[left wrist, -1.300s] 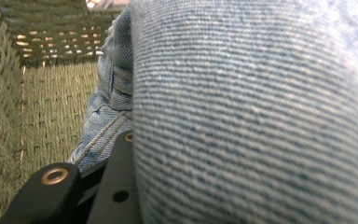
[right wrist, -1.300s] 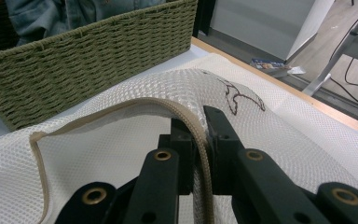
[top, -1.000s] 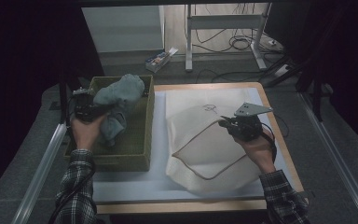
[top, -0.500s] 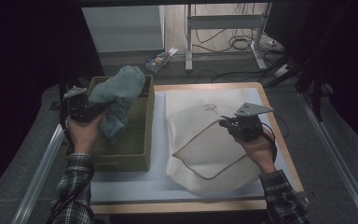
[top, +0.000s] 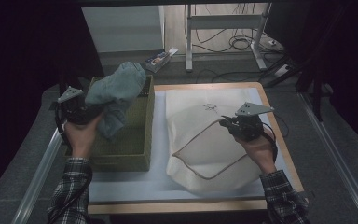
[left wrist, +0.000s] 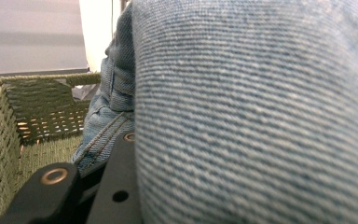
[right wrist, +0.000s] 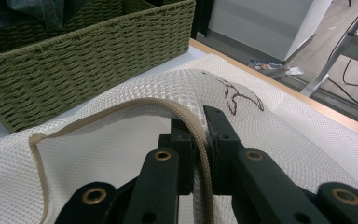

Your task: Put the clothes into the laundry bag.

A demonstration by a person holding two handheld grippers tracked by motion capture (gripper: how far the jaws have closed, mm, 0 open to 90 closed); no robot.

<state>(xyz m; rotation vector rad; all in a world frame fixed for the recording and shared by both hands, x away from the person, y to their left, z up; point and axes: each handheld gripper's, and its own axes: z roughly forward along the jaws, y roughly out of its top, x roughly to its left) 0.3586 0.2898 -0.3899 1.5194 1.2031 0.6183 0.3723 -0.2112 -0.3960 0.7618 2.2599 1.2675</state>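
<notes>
At the left of the high view a green woven basket (top: 130, 140) stands on the pale bench (top: 135, 186), just beside the white mesh laundry bag (top: 200, 140) that lies flat across the centre and right of the frame. Beyond the bench, at the upper centre, a small box (top: 160, 59) lies on the floor, with the legs of a metal stand (top: 223, 32) and loose cables at the upper right. The denim garment (top: 114, 95) is a faded blue bundle, bunched and folded, hanging over the basket's upper left part, lifted above its floor. In the left gripper view its ribbed weave takes up the right side of the frame, with a stitched seam at the lower centre and the basket's inner wall at the left. The left tongs (top: 81, 112) are clamped on the denim garment. The bag has a tan trimmed opening that curves across its middle; the right tongs (right wrist: 198, 140) are pressed together on that trim, holding it raised off the bag.
</notes>
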